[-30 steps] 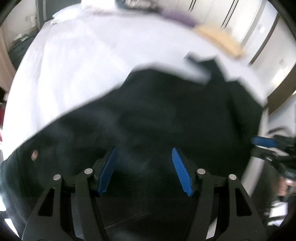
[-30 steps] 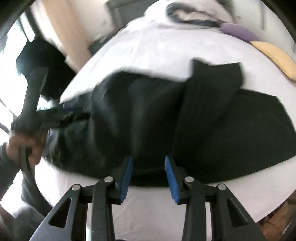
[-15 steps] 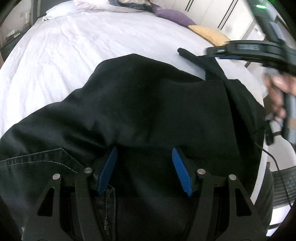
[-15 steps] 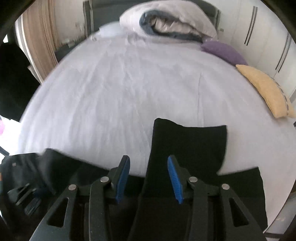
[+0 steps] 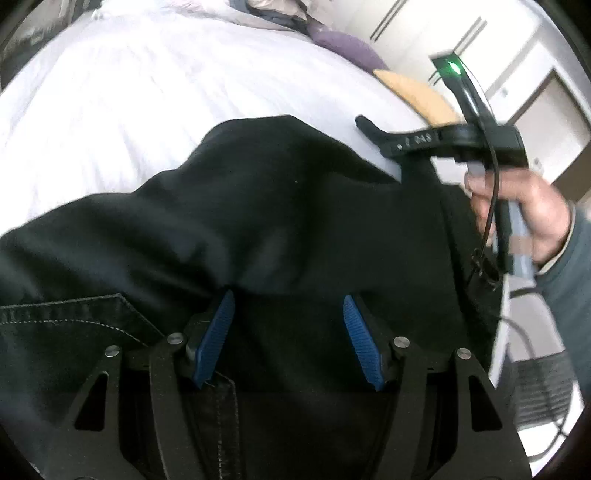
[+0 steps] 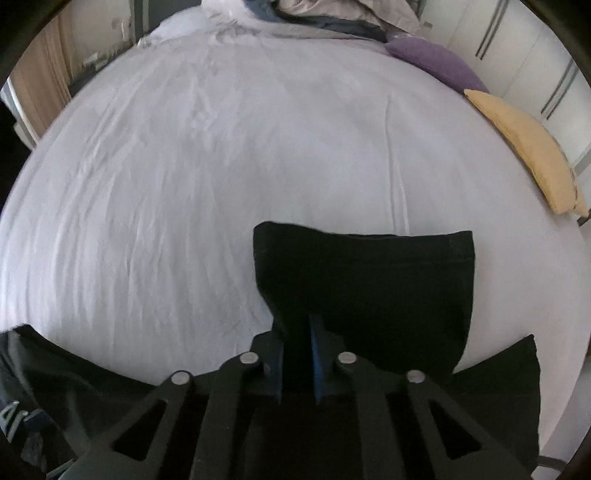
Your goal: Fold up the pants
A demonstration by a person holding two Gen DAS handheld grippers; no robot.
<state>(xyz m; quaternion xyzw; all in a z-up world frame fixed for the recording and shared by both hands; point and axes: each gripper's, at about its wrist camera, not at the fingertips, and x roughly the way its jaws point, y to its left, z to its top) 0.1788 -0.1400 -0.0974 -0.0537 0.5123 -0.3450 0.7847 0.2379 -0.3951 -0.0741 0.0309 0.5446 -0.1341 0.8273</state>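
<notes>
Black pants lie on a white bed, spread across the near edge. My left gripper is open, its blue pads resting over the waist area near a stitched pocket seam. My right gripper is shut on a pant leg near its hem end, which sticks up over the sheet. The right gripper's body and the hand holding it show at the right of the left wrist view.
A purple pillow and a yellow pillow lie at the bed's far right edge. A rolled duvet sits at the head. White wardrobe doors stand beyond. A chair and cable are at the bed's right.
My right gripper has moved forward to the pant leg's hem end and closed on it. My left gripper has stayed open over the waist; the view has steadied.
</notes>
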